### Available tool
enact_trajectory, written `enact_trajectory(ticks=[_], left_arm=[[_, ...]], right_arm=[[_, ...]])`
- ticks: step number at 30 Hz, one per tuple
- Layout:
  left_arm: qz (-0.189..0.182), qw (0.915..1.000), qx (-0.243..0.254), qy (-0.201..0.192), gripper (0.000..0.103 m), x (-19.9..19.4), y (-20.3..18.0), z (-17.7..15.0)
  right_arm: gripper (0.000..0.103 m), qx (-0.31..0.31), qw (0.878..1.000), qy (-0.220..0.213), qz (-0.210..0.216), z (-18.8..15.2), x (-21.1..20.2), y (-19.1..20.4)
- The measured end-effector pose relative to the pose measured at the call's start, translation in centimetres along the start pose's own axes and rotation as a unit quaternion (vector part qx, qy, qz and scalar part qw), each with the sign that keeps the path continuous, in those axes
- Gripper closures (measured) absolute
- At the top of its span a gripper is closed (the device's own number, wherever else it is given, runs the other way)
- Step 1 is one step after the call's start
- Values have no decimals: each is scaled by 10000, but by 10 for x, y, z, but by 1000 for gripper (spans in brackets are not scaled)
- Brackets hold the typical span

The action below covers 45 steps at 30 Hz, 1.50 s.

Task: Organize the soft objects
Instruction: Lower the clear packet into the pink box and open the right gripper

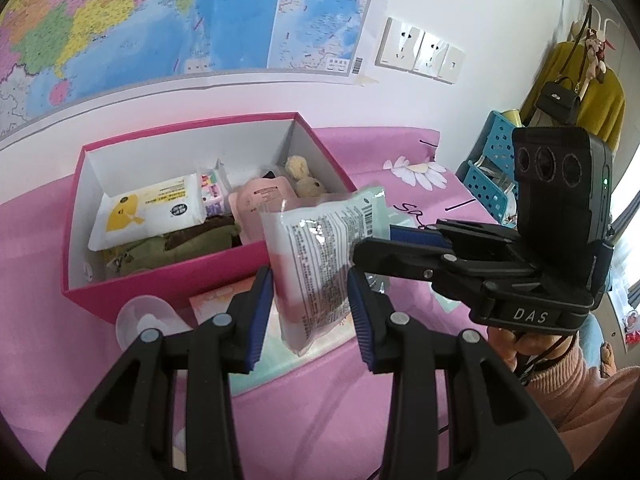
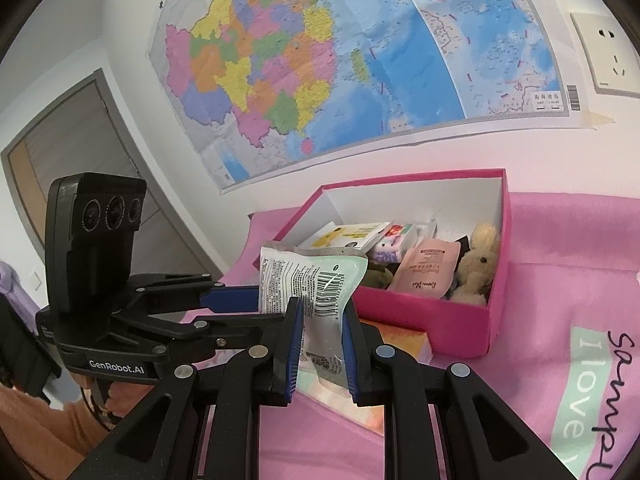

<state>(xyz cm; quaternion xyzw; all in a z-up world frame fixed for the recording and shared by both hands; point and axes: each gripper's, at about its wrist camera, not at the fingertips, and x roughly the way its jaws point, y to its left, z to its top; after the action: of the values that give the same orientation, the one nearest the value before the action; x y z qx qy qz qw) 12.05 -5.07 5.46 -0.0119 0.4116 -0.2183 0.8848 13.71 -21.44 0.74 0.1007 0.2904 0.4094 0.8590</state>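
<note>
Left wrist view
My left tongs (image 1: pixel 310 312): both blue pads are pressing the sides of the wipes packet (image 1: pixel 320 264), pinching its lower half.
Packet: it hangs upright, printed back toward me, in front of the pink box (image 1: pixel 168 280) and above the pink bedspread (image 1: pixel 360 420).
My right tongs (image 1: pixel 384 236): they come in from the right and grip the packet's top corner.
Box contents: a white wipes pack (image 1: pixel 148 208), a pink pouch (image 1: pixel 260 204), a beige plush (image 1: pixel 304 178), a green plush (image 1: pixel 176 248).

Right wrist view
My right tongs (image 2: pixel 320 340): nearly pressed together, pinching the thin barcode edge of the packet (image 2: pixel 308 276).
My left tongs (image 2: pixel 256 304): they reach in from the left, 1 blue pad (image 2: pixel 230 298) on the packet's far side.
Packet: held in the air just beside the open box (image 2: pixel 460 320), not in it.
Wall: a coloured map (image 2: pixel 320 60) hangs above the box.
</note>
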Motion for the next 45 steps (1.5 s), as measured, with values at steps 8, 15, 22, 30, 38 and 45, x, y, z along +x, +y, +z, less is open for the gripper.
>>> enact_trajectory(ticks=[8,15,22,30,38,45], left_arm=[[95,9999,51,-8,63,6,0,11],[127,9999,46,-11,63,11,5,17],[144,9999,52,-23,63,14,5,22],[175,9998,50,-7,63,18,8,27],[175,9998,26,-27,63,20,12,31],[200,9998,-4,-26,63,22,15,33]], right_arm=[[85,35,10000,-58,-34,8,5,-9],[85,86,9999,-94,-52,15,11,-17],[85,124,9998,-114,-52,18,14,-22],[85,123,9998,-109,-79,23,18,-27],[85,100,9998,-97,-125,27,21,-29],[85,104,9998,-82,-149,32,26,-31]])
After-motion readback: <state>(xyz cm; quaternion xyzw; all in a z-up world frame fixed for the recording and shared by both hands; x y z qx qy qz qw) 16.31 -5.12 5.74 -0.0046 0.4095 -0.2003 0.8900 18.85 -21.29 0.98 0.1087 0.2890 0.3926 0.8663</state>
